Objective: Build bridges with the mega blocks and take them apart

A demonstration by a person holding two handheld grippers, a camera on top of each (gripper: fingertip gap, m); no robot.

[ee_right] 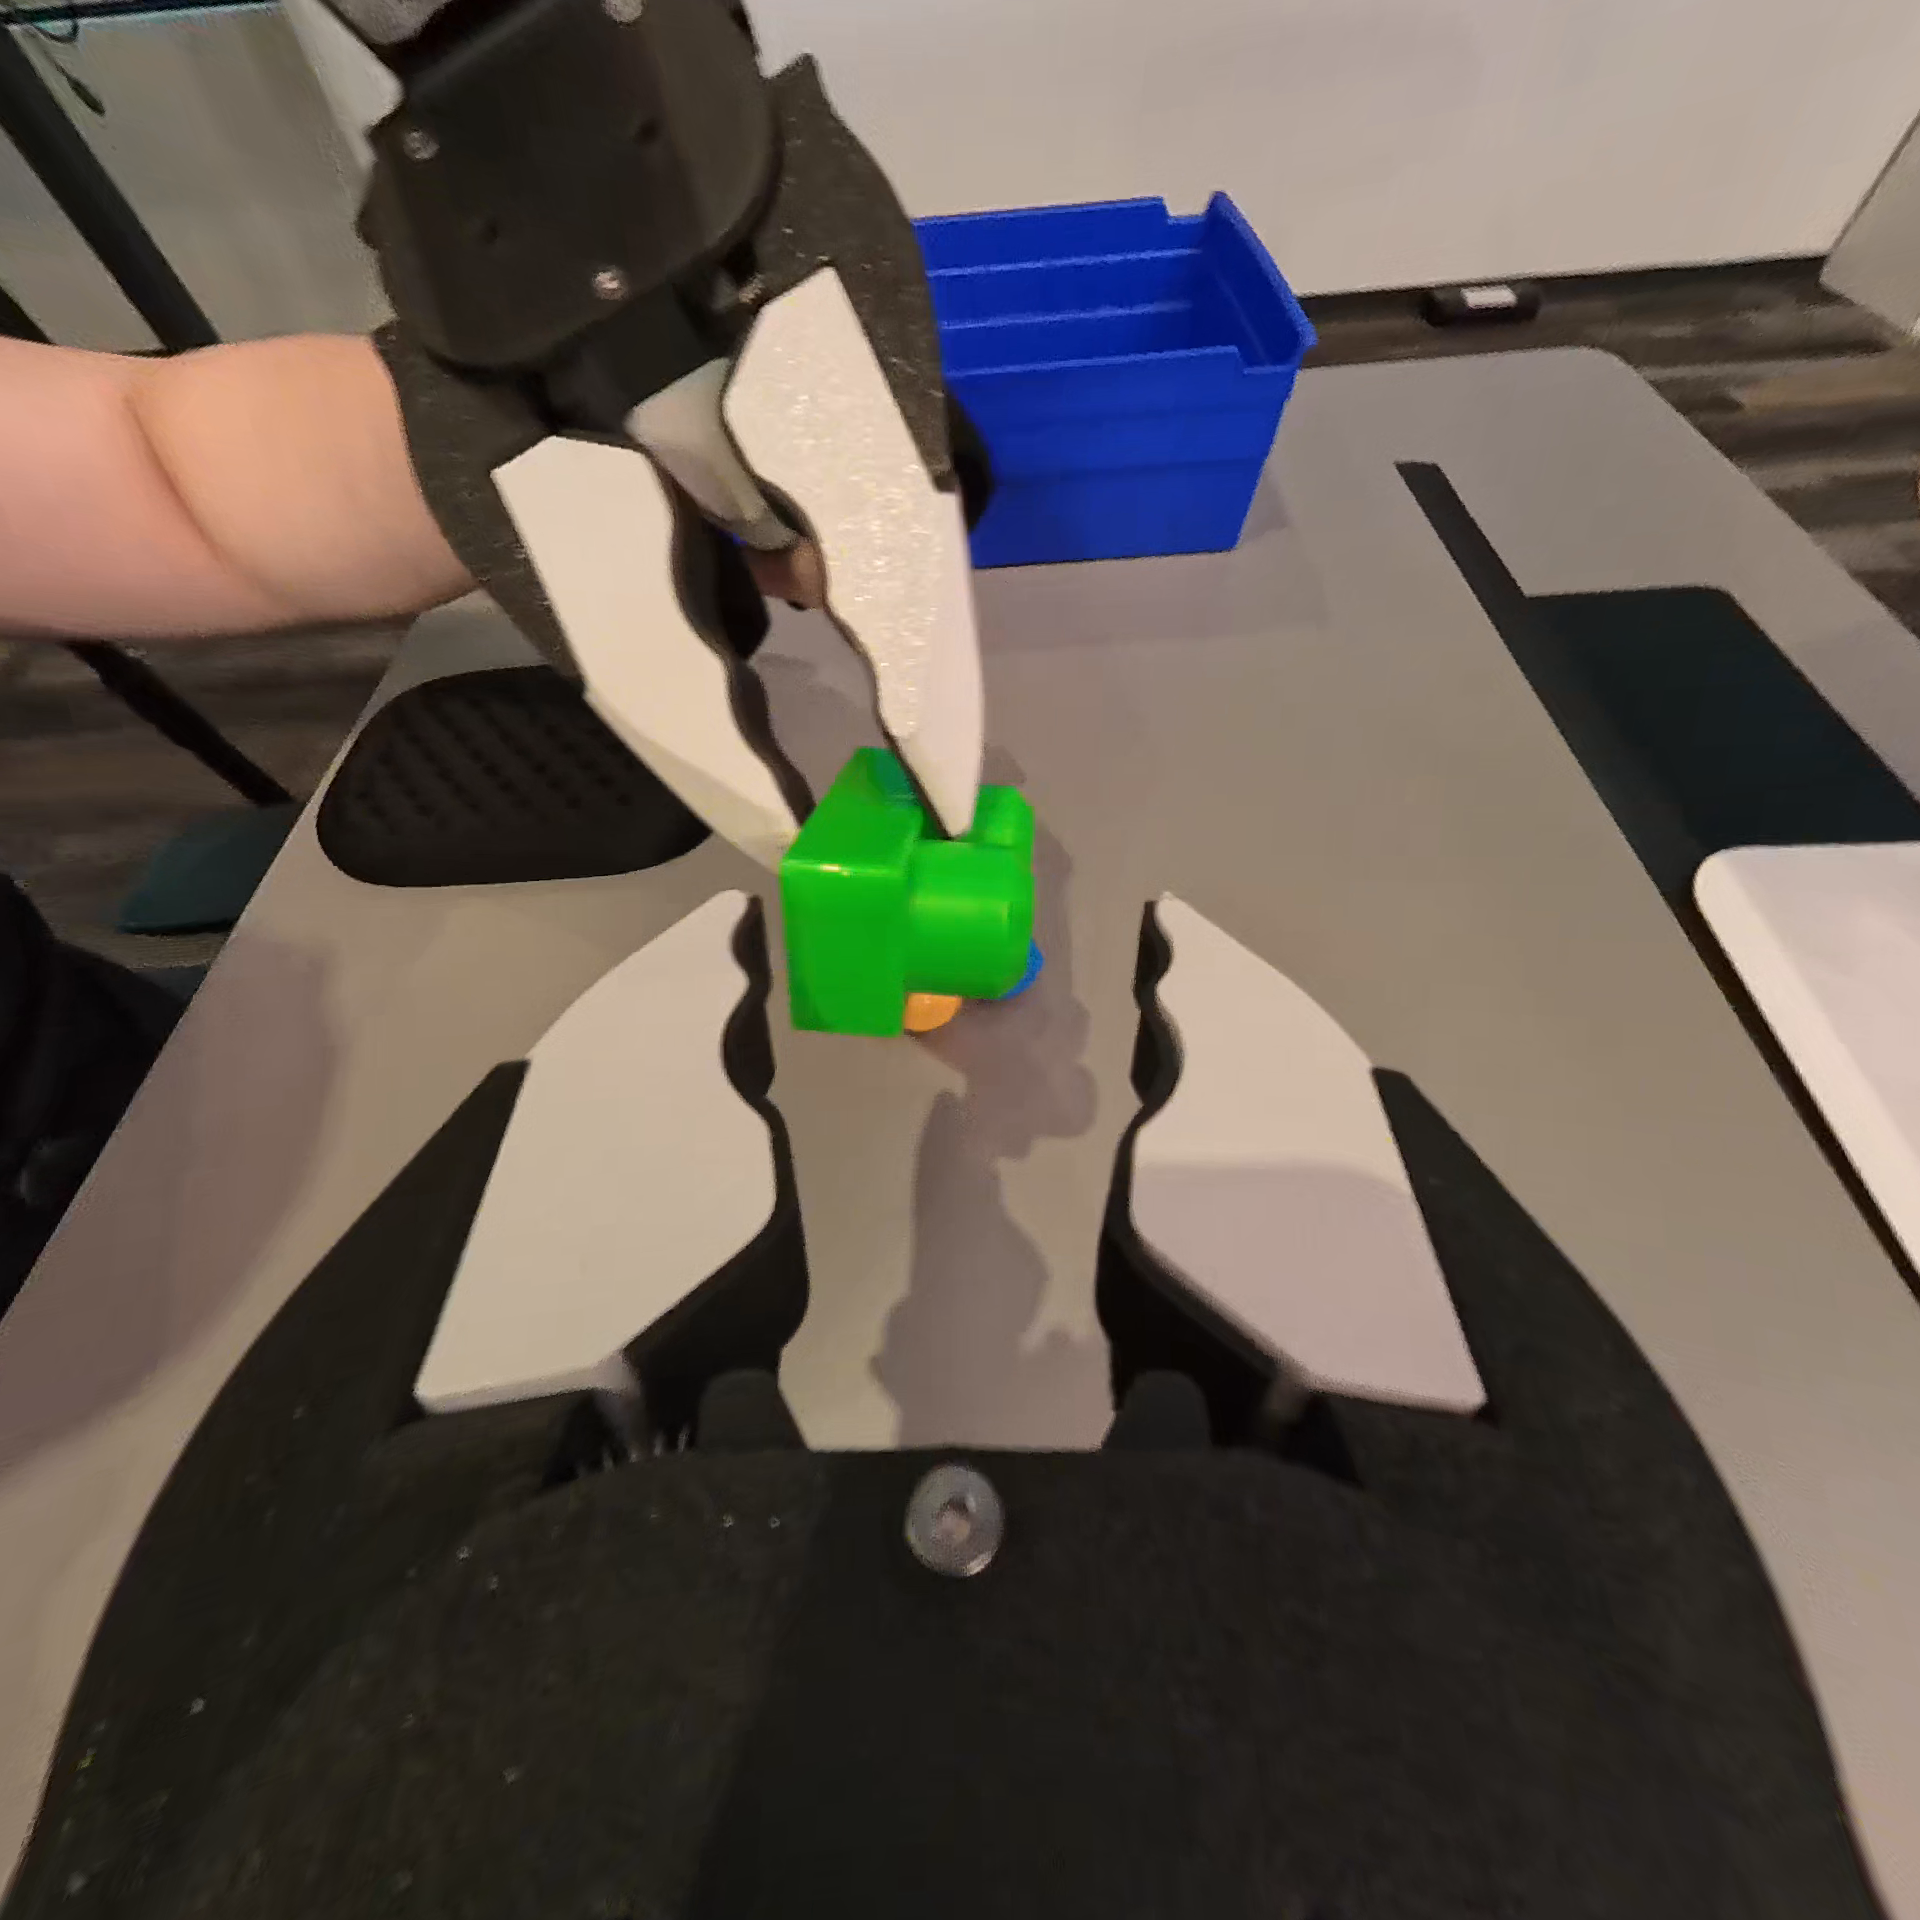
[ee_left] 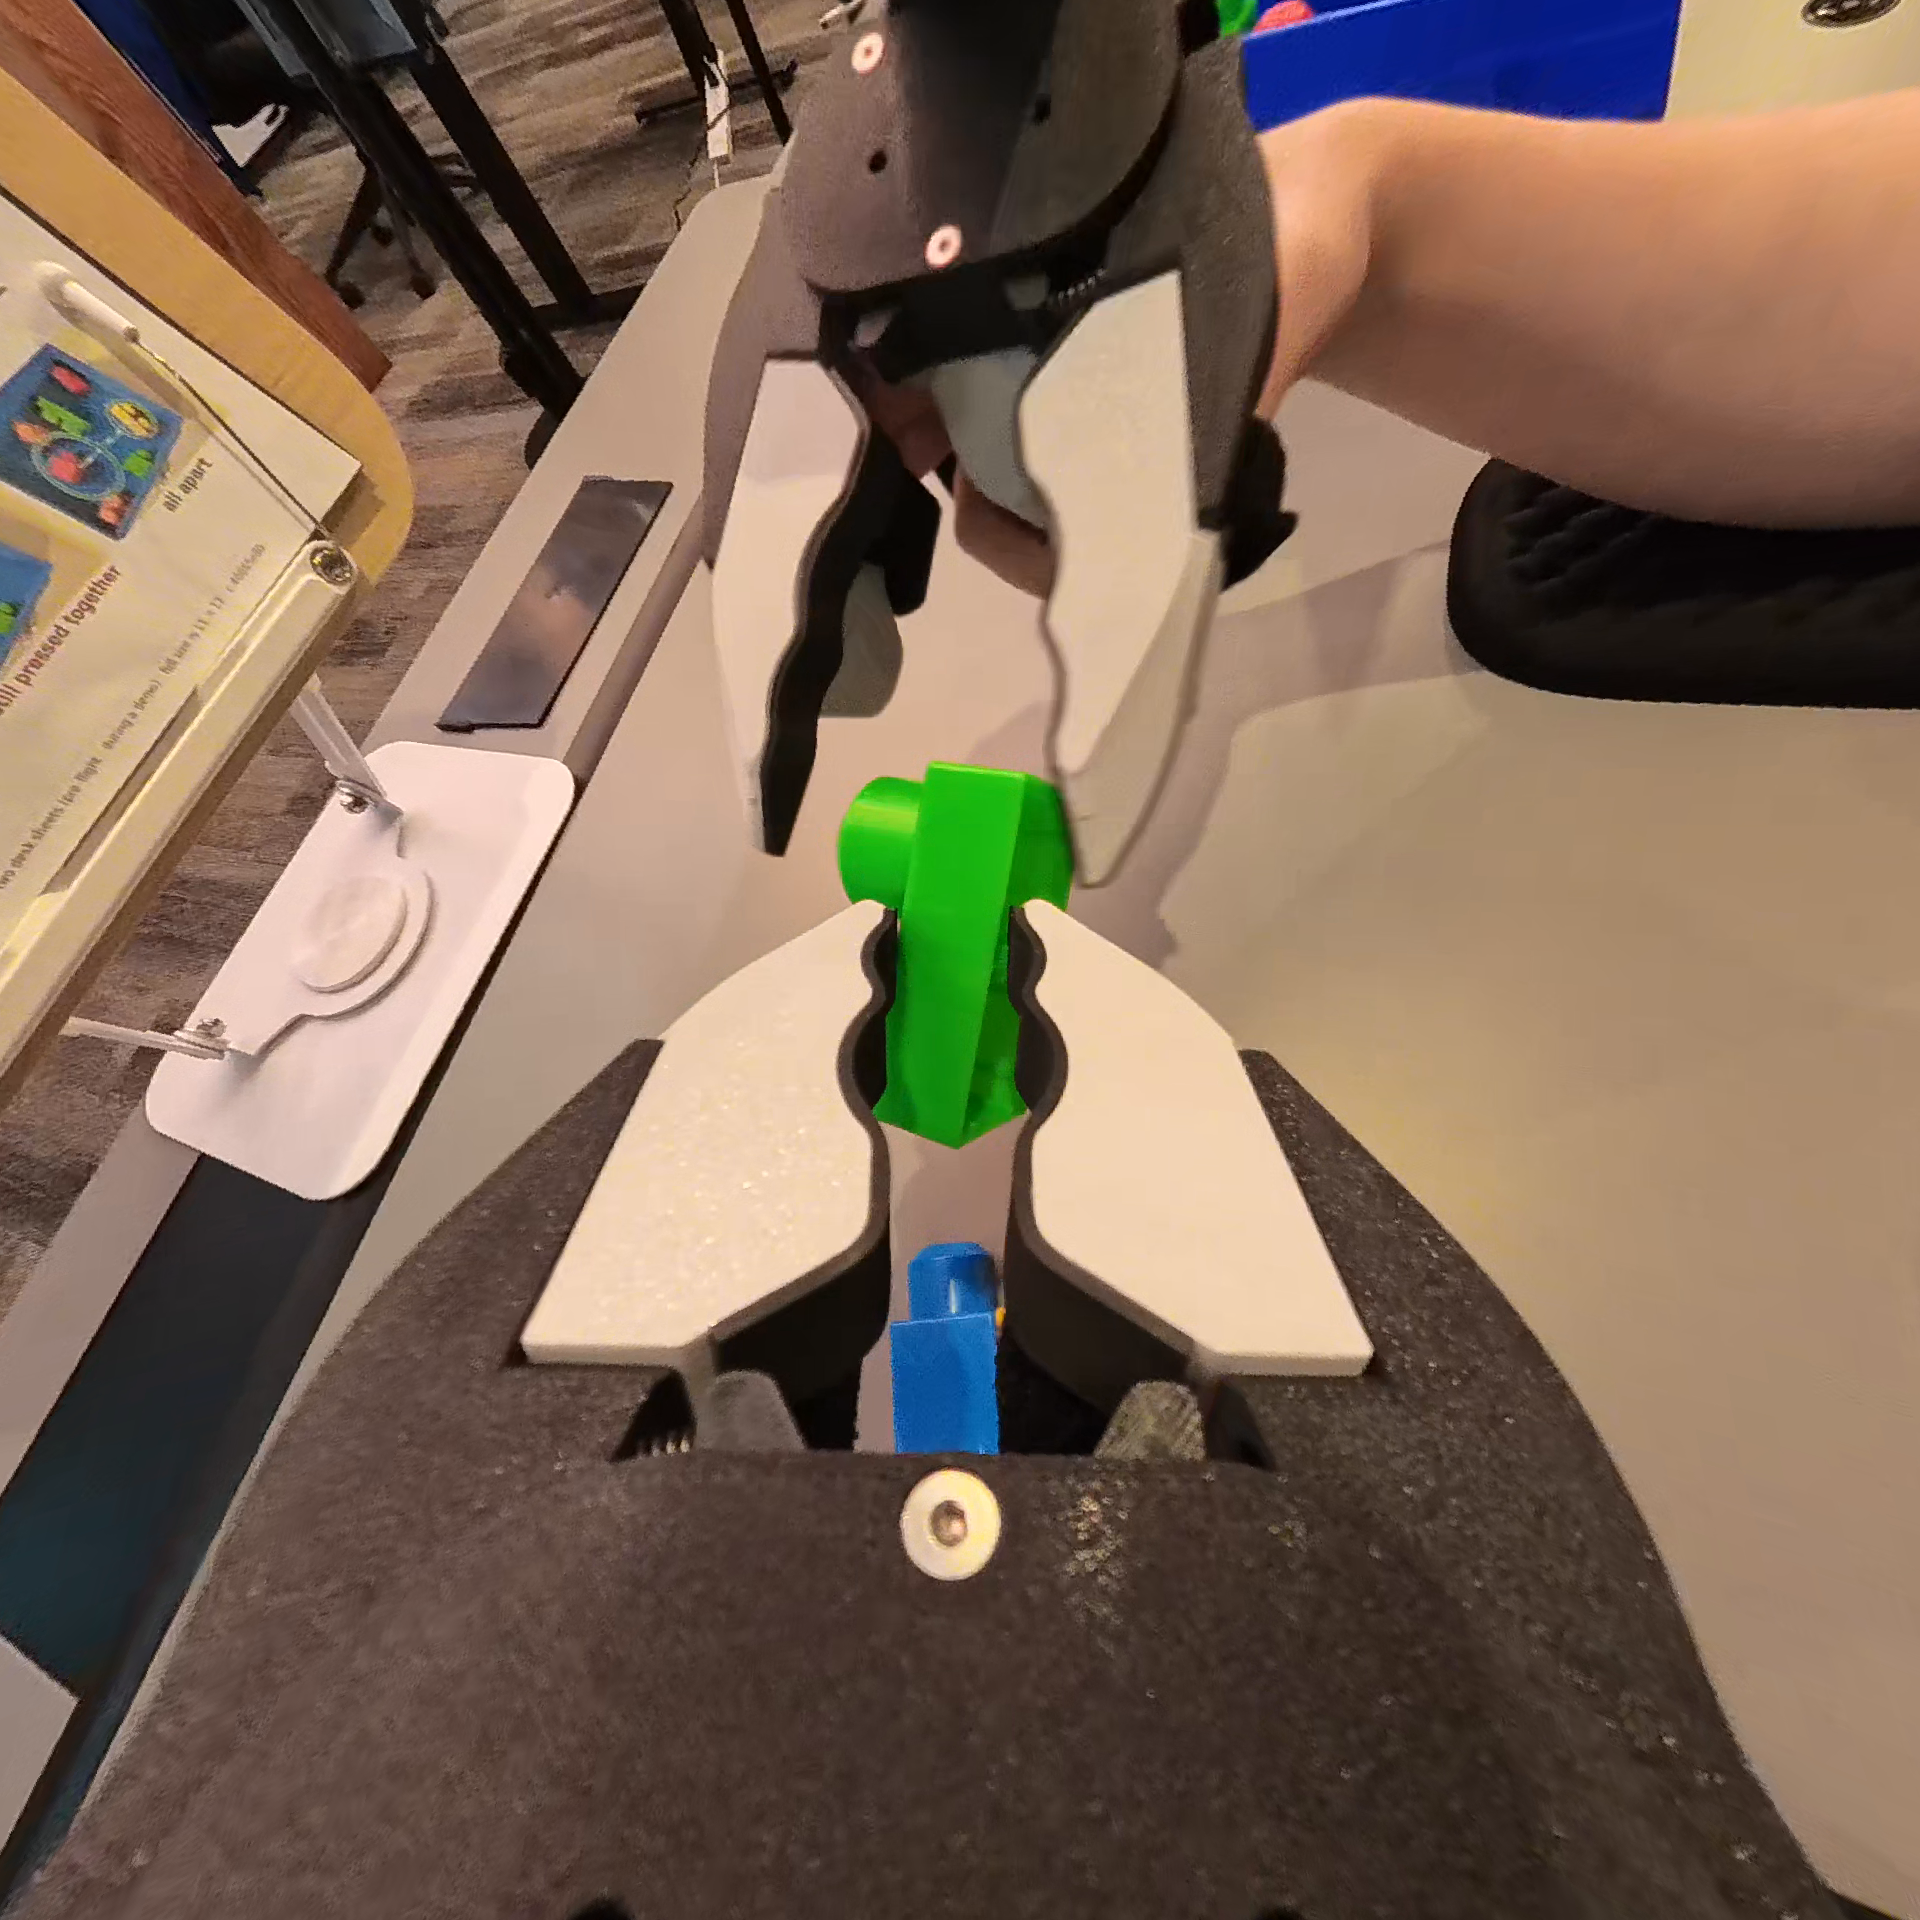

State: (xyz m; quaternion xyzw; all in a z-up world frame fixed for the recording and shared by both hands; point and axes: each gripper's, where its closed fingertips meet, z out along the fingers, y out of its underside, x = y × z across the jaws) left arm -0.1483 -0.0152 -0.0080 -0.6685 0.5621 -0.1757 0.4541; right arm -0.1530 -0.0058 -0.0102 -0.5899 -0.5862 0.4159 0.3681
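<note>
Left gripper (ee_left: 954,920) jaws clench the green mega block (ee_left: 951,977) above the grey surface (ee_left: 1507,1039), a blue block (ee_left: 943,1371) showing beneath. At 12 o'clock, the right gripper (ee_left: 925,842) points down at it, jaws released, forearm (ee_left: 1558,312) level above the surface. Blue bin (ee_right: 1122,384) sits beyond.

- A grey table (ee_right: 1351,831) with a smooth matte top fills both views, a black strip (ee_left: 561,603) set along its edge.
- The floor is mottled grey-brown carpet (ee_left: 582,135), with black desk legs (ee_left: 447,177) standing on it.
- A white wall (ee_right: 1351,125) runs behind the table.
- A black mesh chair back (ee_right: 499,779) shows at the table's edge.
- A wooden board (ee_left: 260,343) stands beside the table, a printed sheet (ee_left: 125,582) propped in front of it on a white stand (ee_left: 353,966).
</note>
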